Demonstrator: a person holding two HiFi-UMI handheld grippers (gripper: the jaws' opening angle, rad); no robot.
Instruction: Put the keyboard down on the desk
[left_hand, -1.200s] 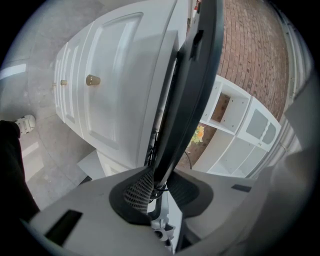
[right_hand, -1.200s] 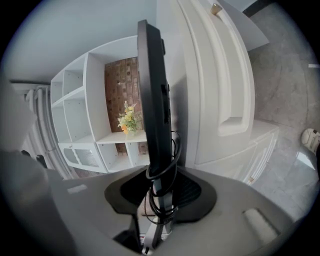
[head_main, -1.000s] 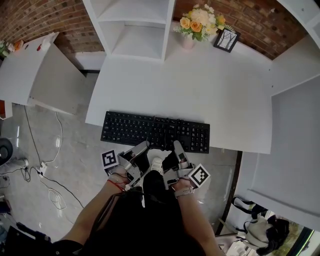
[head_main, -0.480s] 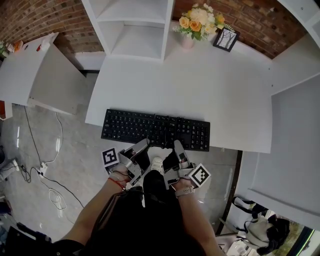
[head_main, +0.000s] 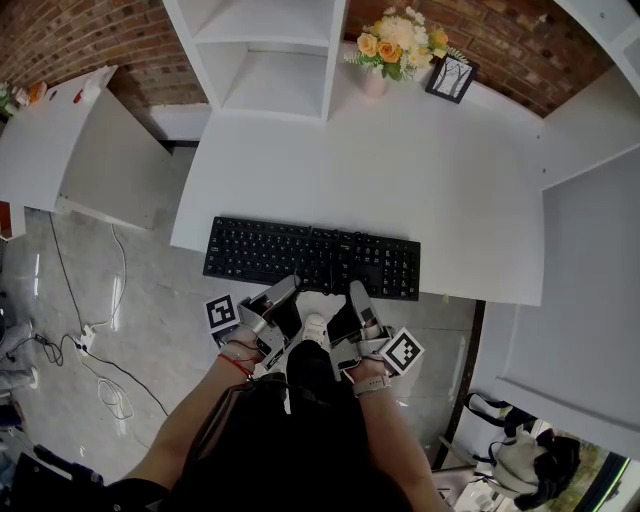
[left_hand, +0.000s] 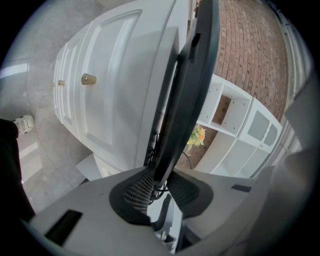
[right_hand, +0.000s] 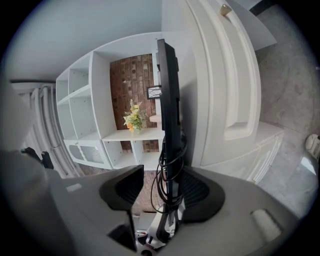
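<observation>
Since a second ago my right gripper (right_hand: 161, 189) has been opening; its jaws are now standing wide around the keyboard (head_main: 312, 258), one pad clear of it. My left gripper (left_hand: 159, 186) is pinching the keyboard's near edge; the keyboard is lying flat along the desk (head_main: 400, 170) front, overhanging slightly.

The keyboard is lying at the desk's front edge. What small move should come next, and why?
Probably open the left gripper too. The keyboard already lies flat along the near edge of the desk. The right gripper has just been opening its jaws, and they stand clear with the keyboard's edge and cable between them. Only the left pads clamp it.
</observation>
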